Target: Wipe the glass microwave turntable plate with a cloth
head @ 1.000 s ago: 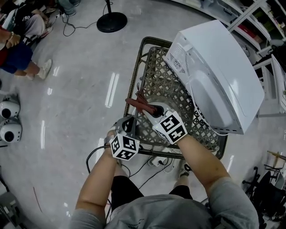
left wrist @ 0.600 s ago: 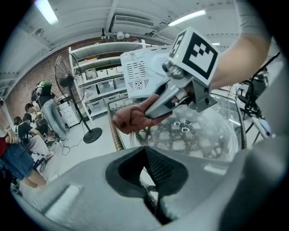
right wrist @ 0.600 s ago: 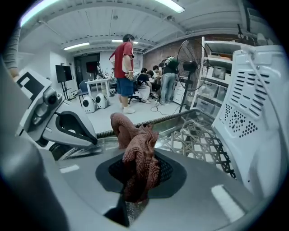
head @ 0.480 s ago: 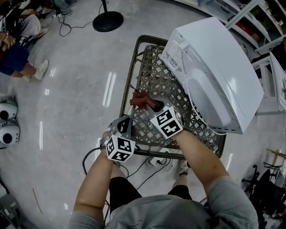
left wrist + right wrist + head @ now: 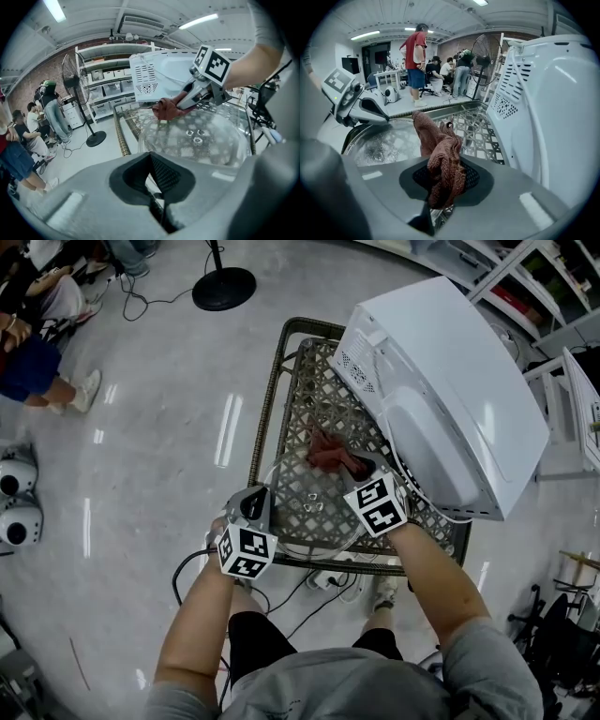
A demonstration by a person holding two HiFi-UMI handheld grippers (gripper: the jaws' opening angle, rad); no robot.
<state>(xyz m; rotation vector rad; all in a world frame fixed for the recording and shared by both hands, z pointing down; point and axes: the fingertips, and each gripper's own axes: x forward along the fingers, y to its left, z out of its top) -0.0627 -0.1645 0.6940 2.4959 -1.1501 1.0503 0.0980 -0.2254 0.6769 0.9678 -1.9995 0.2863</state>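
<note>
No legible txt, labels, brands or nos. anywhere in view.

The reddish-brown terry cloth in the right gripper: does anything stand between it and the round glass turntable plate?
Nothing visible does. The reddish-brown terry cloth, clamped in the right gripper, hangs at the far edge of the round glass turntable plate. The left gripper grips the near rim, clear of the cloth.

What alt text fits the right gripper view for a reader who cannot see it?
The right tool grips a reddish-brown cloth, bunched upright between its jaws at the edge of a round glass plate. The left tool holds the far rim of that plate, and a white microwave stands on the right.
</note>
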